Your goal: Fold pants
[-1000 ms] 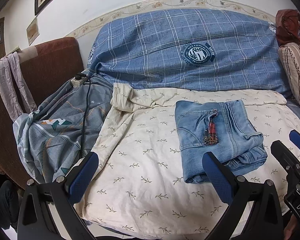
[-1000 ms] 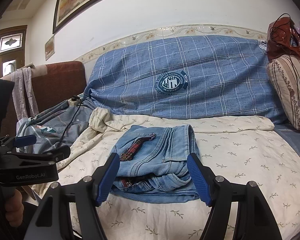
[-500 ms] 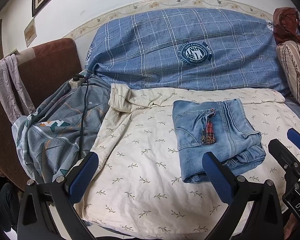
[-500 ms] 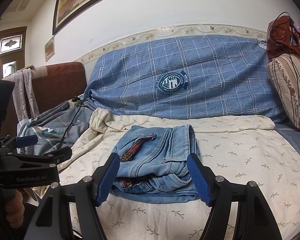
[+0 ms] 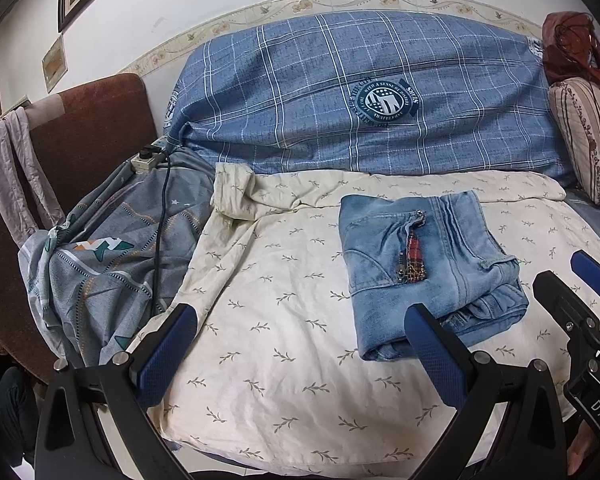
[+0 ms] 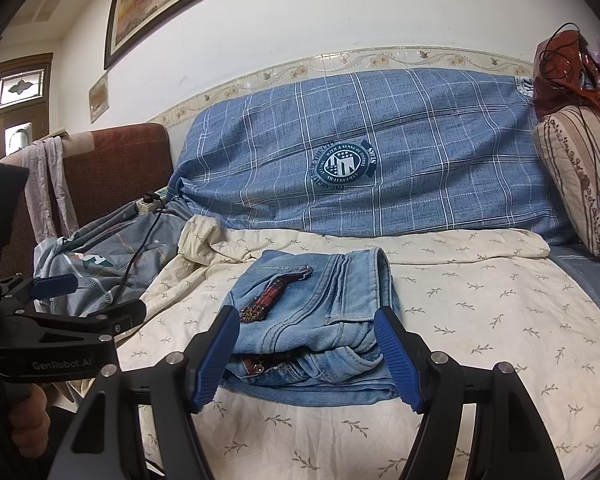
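The left gripper (image 5: 300,356) has its blue-padded fingers spread wide with nothing between them, poised above the near part of the cream leaf-print sheet (image 5: 284,288); its right finger (image 5: 432,352) overlaps the near left corner of the folded jeans (image 5: 424,268) in the left wrist view, though whether it touches them cannot be told. The right gripper (image 6: 308,356) is likewise wide open and empty, its two pads framing the near end of the same jeans (image 6: 320,320), which lie as a compact folded bundle on the sheet toward its right half, waistband layers and a brass button facing this camera. A red plaid strap (image 5: 414,258) with metal trim lies across the top of the denim. Behind the sheet, a blue plaid cushion (image 5: 360,100) with a round crest leans on the wall. To the left, a grey patterned blanket (image 5: 100,252) is bunched against a brown sofa arm (image 5: 92,128), with a black cable (image 5: 162,216) running over it from a power strip (image 5: 146,159). A striped pillow (image 5: 588,136) stands at the right edge.
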Available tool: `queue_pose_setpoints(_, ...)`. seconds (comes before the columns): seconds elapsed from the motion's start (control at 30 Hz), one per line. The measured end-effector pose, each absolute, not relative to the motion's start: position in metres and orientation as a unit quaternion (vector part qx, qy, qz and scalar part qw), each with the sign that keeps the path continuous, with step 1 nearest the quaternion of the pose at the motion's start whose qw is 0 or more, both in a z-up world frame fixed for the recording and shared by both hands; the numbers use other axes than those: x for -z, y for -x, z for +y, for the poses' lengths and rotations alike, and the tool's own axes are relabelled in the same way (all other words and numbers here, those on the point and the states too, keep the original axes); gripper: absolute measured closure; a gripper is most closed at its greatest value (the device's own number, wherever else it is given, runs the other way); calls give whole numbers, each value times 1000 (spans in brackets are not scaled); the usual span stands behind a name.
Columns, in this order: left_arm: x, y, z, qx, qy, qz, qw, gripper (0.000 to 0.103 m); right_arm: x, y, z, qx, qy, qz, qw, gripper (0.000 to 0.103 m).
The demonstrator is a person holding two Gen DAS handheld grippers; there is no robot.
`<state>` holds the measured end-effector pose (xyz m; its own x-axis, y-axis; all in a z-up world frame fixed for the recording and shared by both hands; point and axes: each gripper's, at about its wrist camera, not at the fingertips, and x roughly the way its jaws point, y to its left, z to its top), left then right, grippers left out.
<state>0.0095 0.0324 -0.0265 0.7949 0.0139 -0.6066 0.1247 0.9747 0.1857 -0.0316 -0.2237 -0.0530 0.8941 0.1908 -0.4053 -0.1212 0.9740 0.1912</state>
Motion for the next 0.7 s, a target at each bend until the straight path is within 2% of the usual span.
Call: queue_pose_setpoints(0.7, 32, -9, 32, 36, -109, 324, 939, 0, 53, 32, -226, -78, -86, 217, 969, 30)
